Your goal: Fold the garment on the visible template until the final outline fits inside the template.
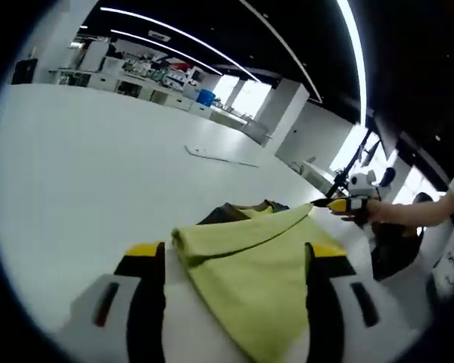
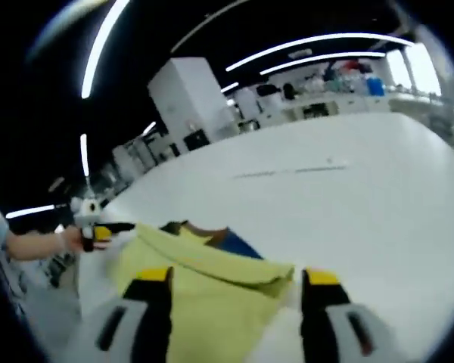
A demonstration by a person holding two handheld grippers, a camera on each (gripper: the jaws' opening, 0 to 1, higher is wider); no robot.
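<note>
A yellow-green garment (image 1: 250, 265) lies folded on the white table (image 1: 76, 174), with a dark collar part (image 1: 231, 212) at its far end. My left gripper (image 1: 236, 249) is open, its jaws wide apart on either side of the cloth. The right gripper (image 1: 339, 204), held in a hand, sits at the garment's far right corner. In the right gripper view the garment (image 2: 212, 291) spreads between the wide jaws of my open right gripper (image 2: 237, 275). There the left gripper (image 2: 106, 229) sits at the cloth's left edge. A thin line (image 1: 219, 157) marks the table beyond.
The person's hand (image 1: 397, 214) and sleeve are at the right, past the table's edge, with dark chairs below. Benches and equipment (image 1: 151, 76) line the far side of the room. Bare table stretches beyond the garment (image 2: 348, 197).
</note>
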